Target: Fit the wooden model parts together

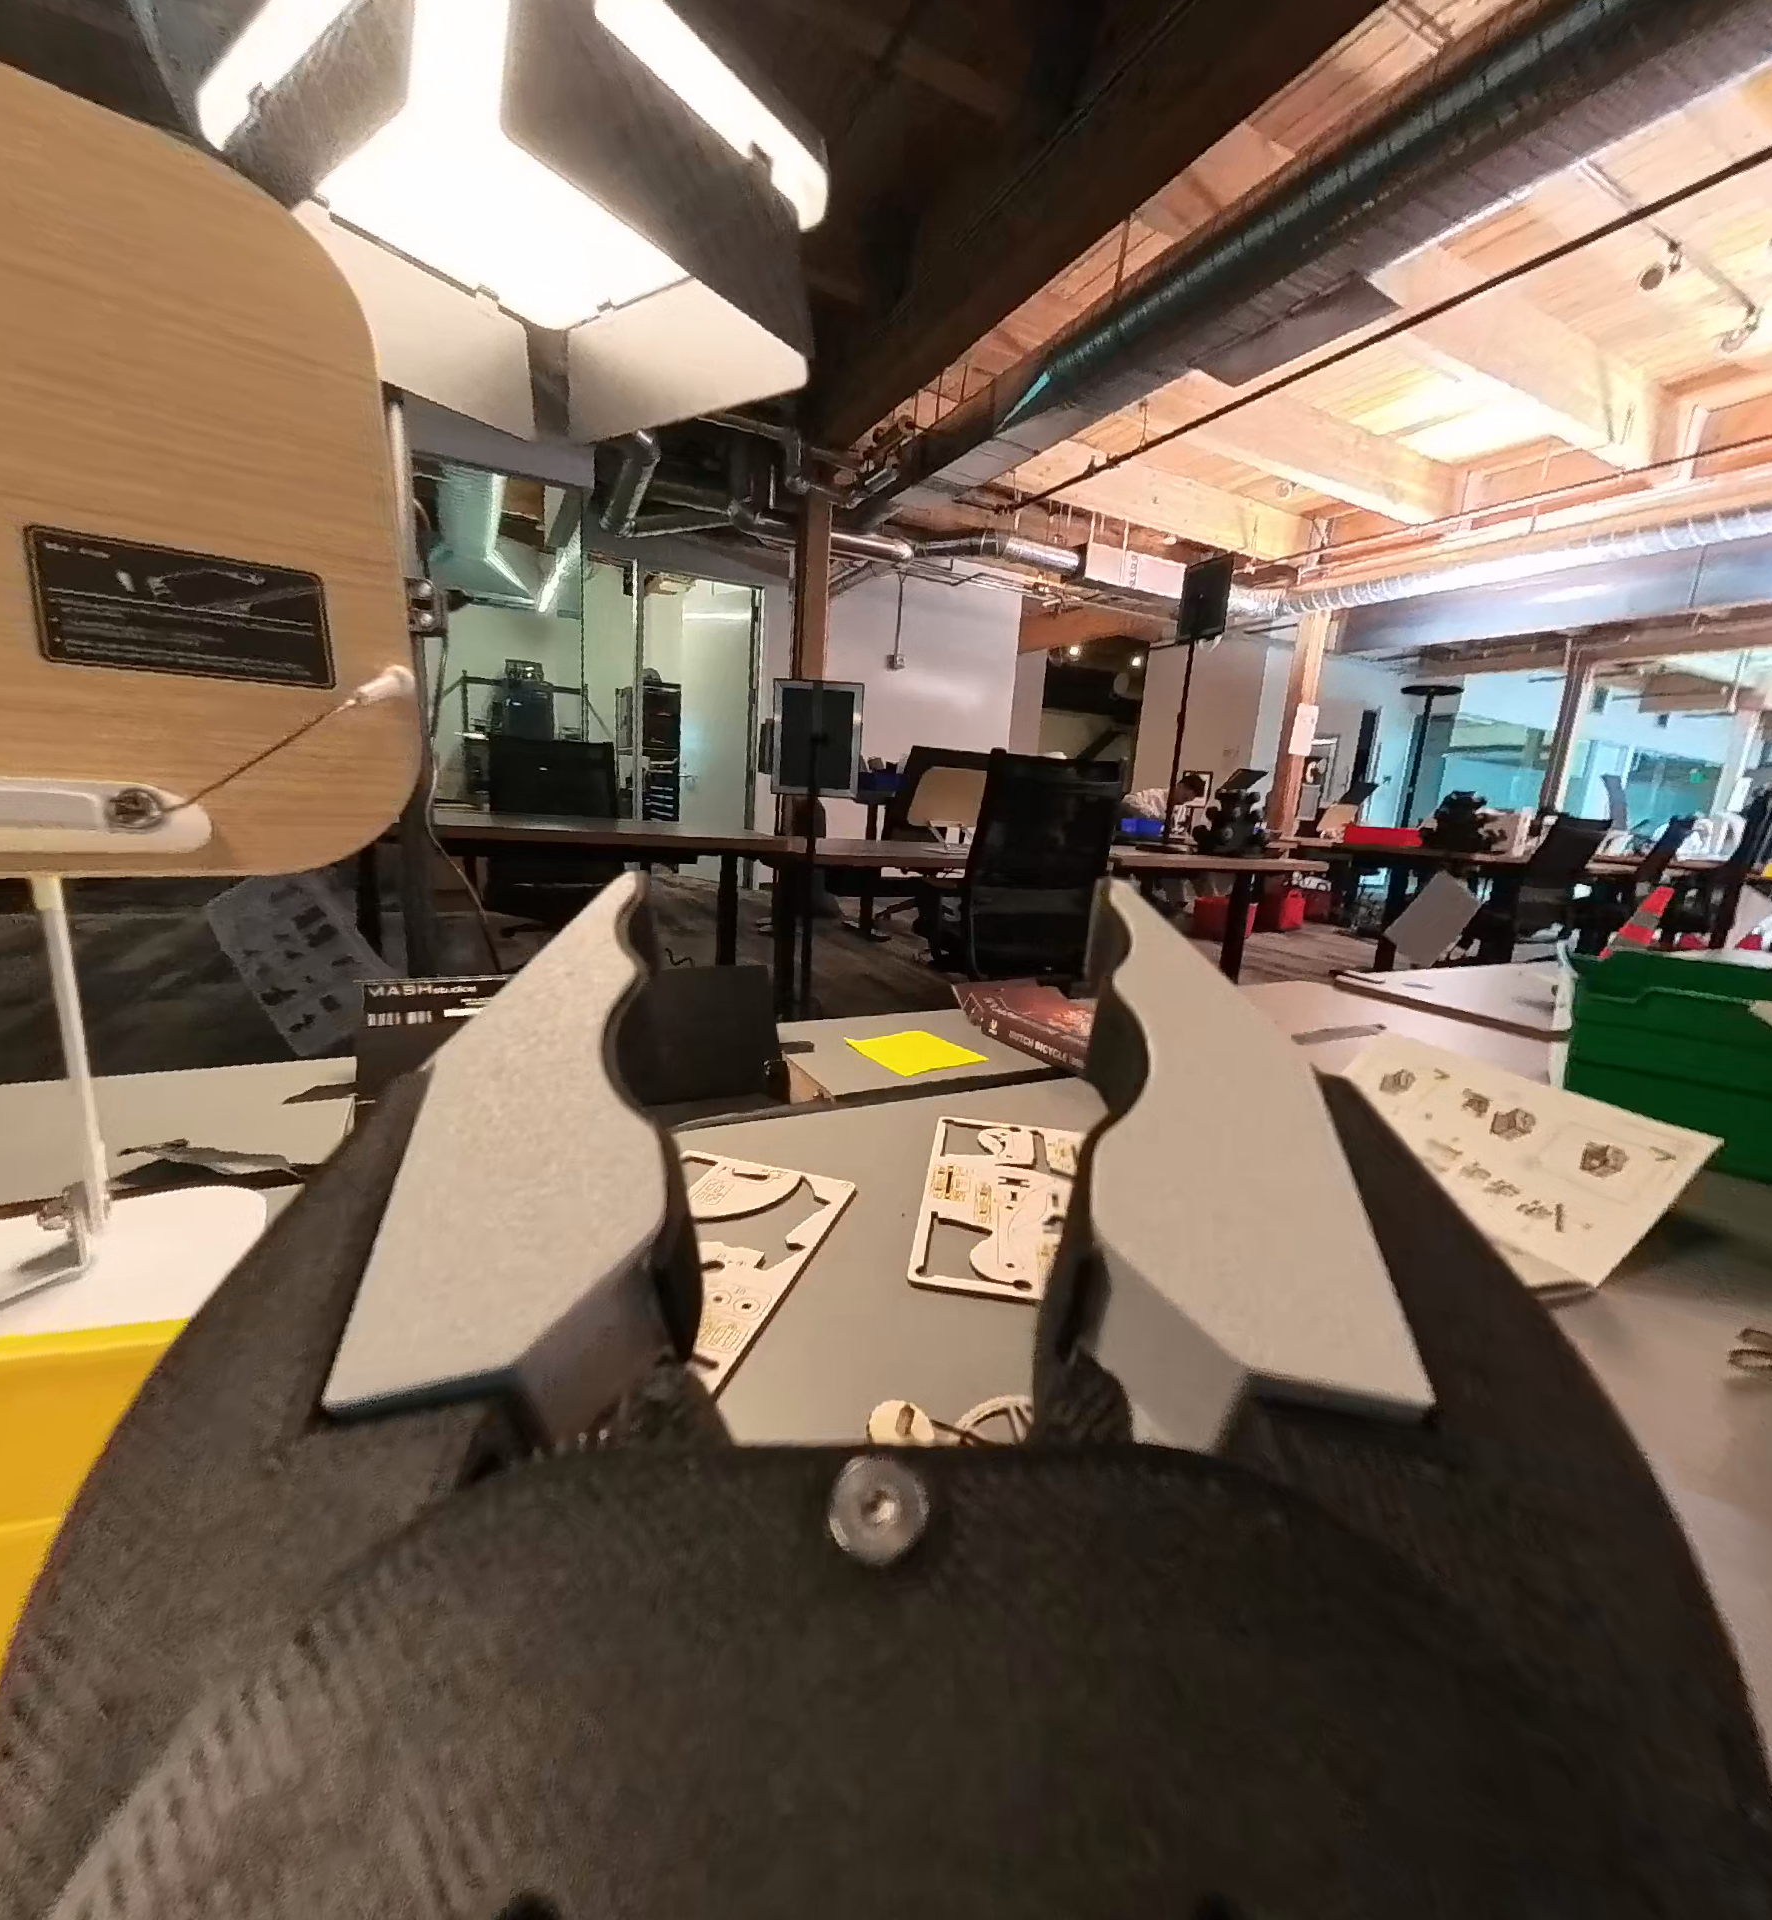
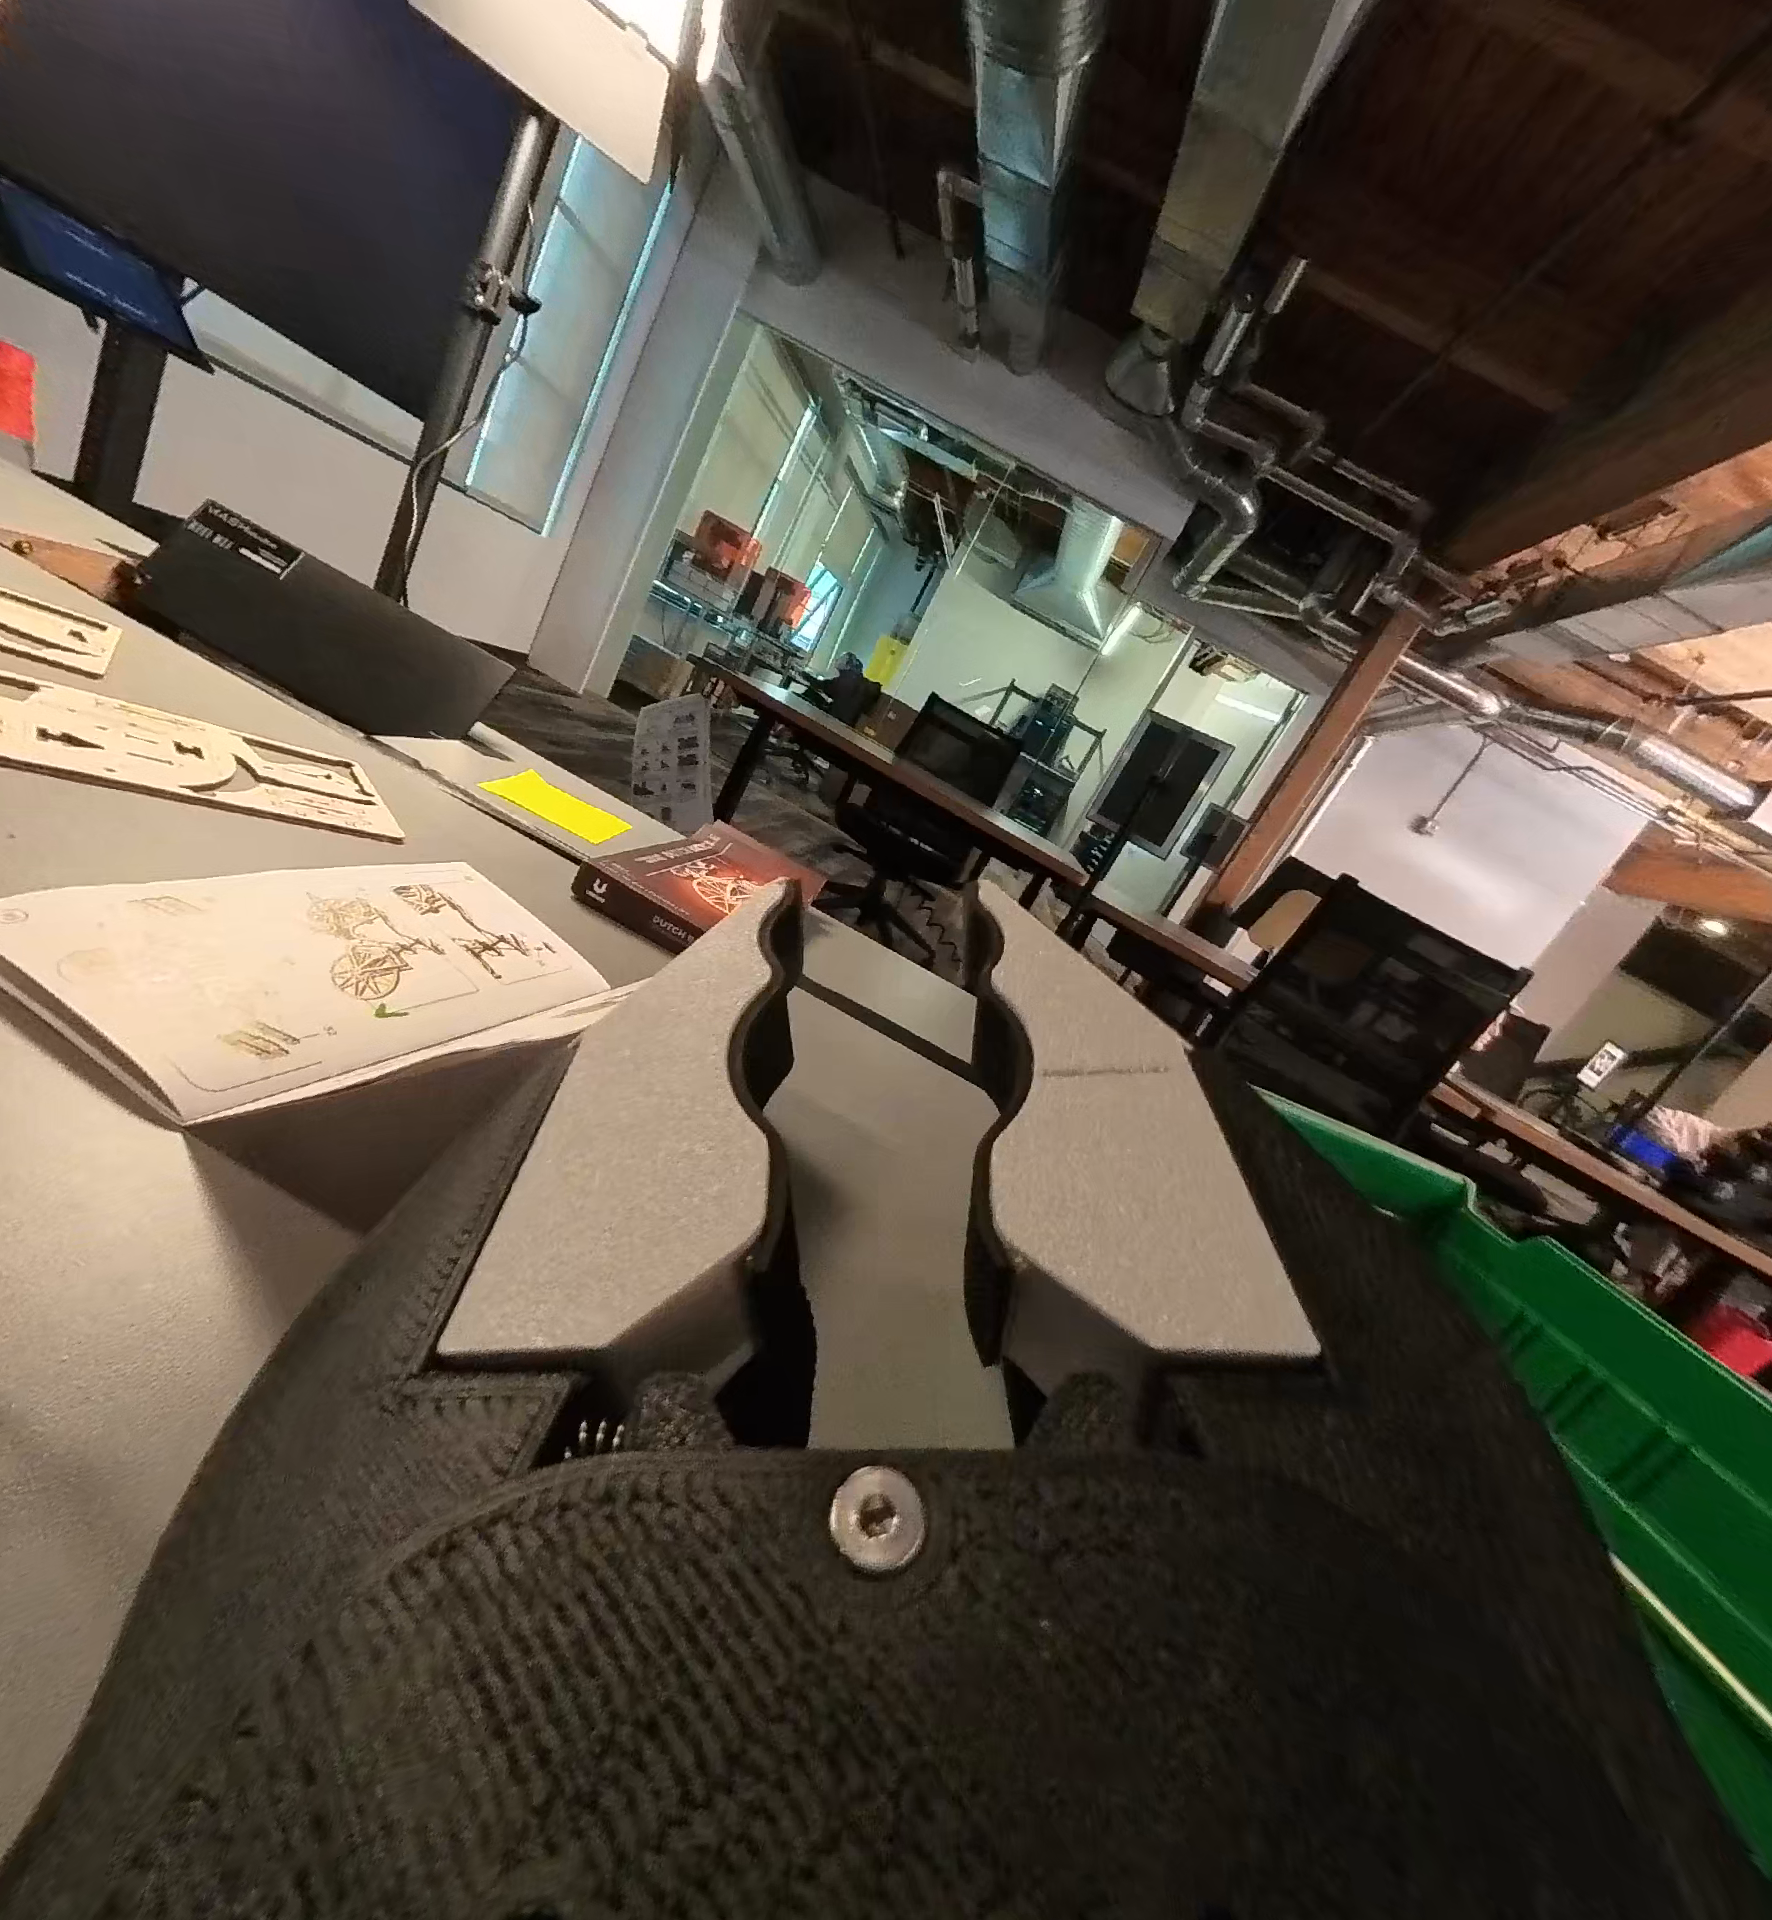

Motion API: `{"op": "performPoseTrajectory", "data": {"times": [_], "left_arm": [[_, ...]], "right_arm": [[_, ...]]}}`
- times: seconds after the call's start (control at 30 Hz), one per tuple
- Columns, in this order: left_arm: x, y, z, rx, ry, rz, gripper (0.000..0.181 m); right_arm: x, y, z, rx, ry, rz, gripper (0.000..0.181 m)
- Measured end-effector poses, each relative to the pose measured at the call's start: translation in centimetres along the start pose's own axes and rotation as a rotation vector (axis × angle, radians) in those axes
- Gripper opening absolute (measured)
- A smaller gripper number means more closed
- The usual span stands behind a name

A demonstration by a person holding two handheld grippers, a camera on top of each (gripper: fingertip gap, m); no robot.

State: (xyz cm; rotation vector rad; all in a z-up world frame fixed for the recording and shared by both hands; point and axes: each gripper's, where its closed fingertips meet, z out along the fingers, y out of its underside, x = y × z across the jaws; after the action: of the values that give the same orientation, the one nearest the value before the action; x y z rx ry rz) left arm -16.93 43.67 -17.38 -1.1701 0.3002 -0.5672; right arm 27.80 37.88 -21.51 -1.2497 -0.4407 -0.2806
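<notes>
Left hand-held gripper (image 1: 877,914): jaws spread wide, holding nothing, raised above the grey tabletop (image 1: 861,1340). Between its fingers lie two laser-cut wooden part sheets, one at left (image 1: 757,1236) and one at right (image 1: 986,1205), flat and a little apart; small loose wooden pieces (image 1: 949,1425) rest nearer the gripper base. An open instruction booklet (image 1: 1516,1153) lies to the right, beside a green bin (image 1: 1692,1049). A yellow sticky note (image 1: 913,1049) lies beyond the sheets.

Right hand-held gripper (image 2: 882,914): jaws parted by a moderate gap, empty, low over the tabletop, with the booklet to its left and the green bin to its right.
</notes>
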Motion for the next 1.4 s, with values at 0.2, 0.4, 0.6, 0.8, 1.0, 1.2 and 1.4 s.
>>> {"op": "performPoseTrajectory", "data": {"times": [0.2,0.4,0.6,0.8,1.0,1.2,1.4], "left_arm": [[-0.3,0.1,0.0,-0.001,-0.003,-0.044,0.081],[-0.3,0.8,0.2,-0.025,0.003,-0.055,0.081],[-0.5,1.1,0.3,-0.040,0.002,-0.069,0.080],[-0.8,1.1,0.2,-0.040,-0.010,-0.079,0.079],[-0.9,1.3,0.3,-0.046,-0.011,-0.090,0.078],[-1.0,1.2,0.2,-0.042,-0.013,-0.096,0.078],[-1.1,1.2,0.2,-0.041,-0.015,-0.099,0.078]], "right_arm": [[-0.1,0.1,0.0,-0.006,-0.002,-0.004,0.027],[0.0,0.1,0.0,-0.008,-0.002,-0.004,0.026],[-0.1,0.1,0.0,-0.012,-0.005,-0.003,0.026],[-0.1,0.2,0.1,-0.015,-0.007,-0.007,0.025],[-0.1,0.2,0.0,-0.017,-0.003,-0.007,0.024],[-0.1,0.2,0.0,-0.018,-0.003,-0.008,0.023],[-0.1,0.2,0.0,-0.019,-0.003,-0.007,0.023]]}}
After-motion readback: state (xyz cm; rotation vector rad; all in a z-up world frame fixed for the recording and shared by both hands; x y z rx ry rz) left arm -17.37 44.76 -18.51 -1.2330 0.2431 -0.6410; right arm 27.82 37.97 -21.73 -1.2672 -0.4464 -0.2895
